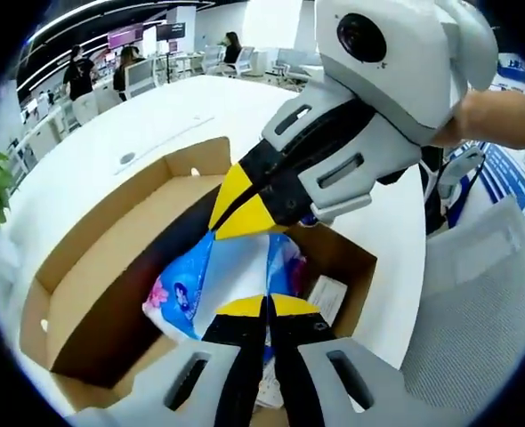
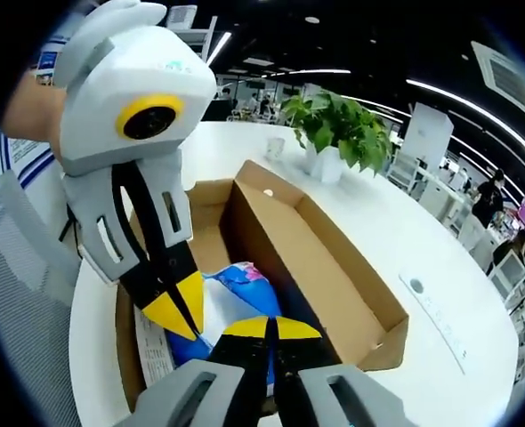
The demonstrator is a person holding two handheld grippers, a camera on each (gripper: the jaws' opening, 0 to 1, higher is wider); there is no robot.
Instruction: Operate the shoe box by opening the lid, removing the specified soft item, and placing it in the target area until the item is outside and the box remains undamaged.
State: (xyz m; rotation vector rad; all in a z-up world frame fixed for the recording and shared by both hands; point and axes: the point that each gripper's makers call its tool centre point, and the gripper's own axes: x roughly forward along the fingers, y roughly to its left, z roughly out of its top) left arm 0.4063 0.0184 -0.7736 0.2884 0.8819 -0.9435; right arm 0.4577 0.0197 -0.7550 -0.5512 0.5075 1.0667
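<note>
- white table [image 1: 111, 133], curved edge, spans upper left of the left gripper view
- open cardboard shoe box [image 1: 111, 267] sits on it, centre frame, lid flipped out flat beside it
- potted green plant [image 2: 338, 133] on table, upper centre of right gripper view, behind box
- small white cup [image 2: 275, 147] left of plant

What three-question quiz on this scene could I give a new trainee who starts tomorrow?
1. True or false: the cardboard box has its lid open.
2. What do both claws, left claw and right claw, meet over?
A. a blue and white soft pack
B. a shoe
C. a cup
3. Fill in: on the white table behind the box stands a potted ____.

Key: 1 true; 2 A; 3 plant.
</note>
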